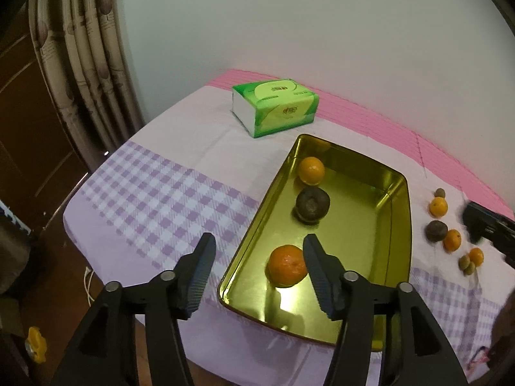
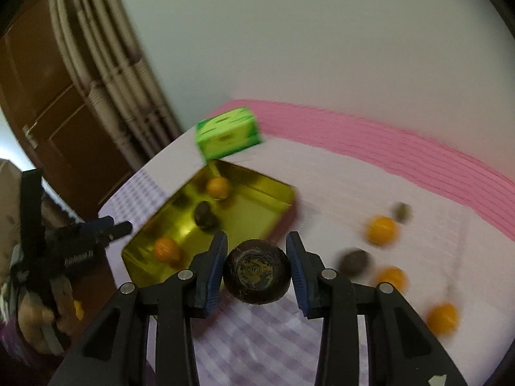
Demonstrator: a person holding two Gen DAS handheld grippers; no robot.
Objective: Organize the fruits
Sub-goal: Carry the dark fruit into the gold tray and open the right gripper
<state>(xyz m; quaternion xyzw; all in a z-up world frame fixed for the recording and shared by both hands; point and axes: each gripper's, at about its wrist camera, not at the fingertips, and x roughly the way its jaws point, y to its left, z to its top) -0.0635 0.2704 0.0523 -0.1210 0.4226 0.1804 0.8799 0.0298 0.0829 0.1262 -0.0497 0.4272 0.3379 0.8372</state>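
A gold metal tray (image 1: 399, 225) lies on the table and holds two oranges (image 1: 287, 265) (image 1: 311, 170) and a dark brown fruit (image 1: 312, 205). My left gripper (image 1: 257, 251) is open and empty above the tray's near left corner. My right gripper (image 2: 257, 250) is shut on a second dark brown fruit (image 2: 257, 271), held above the cloth just right of the tray (image 2: 244, 217). Loose oranges (image 2: 381, 230) (image 2: 442, 318), a dark fruit (image 2: 354, 262) and small green fruits (image 1: 466, 265) lie on the cloth to the tray's right.
A green tissue pack (image 1: 275, 106) sits behind the tray. The table has a lilac checked cloth (image 1: 154, 199) and a pink strip (image 1: 386, 119) along the wall. A curtain (image 1: 87, 64) and a wooden door stand at the left.
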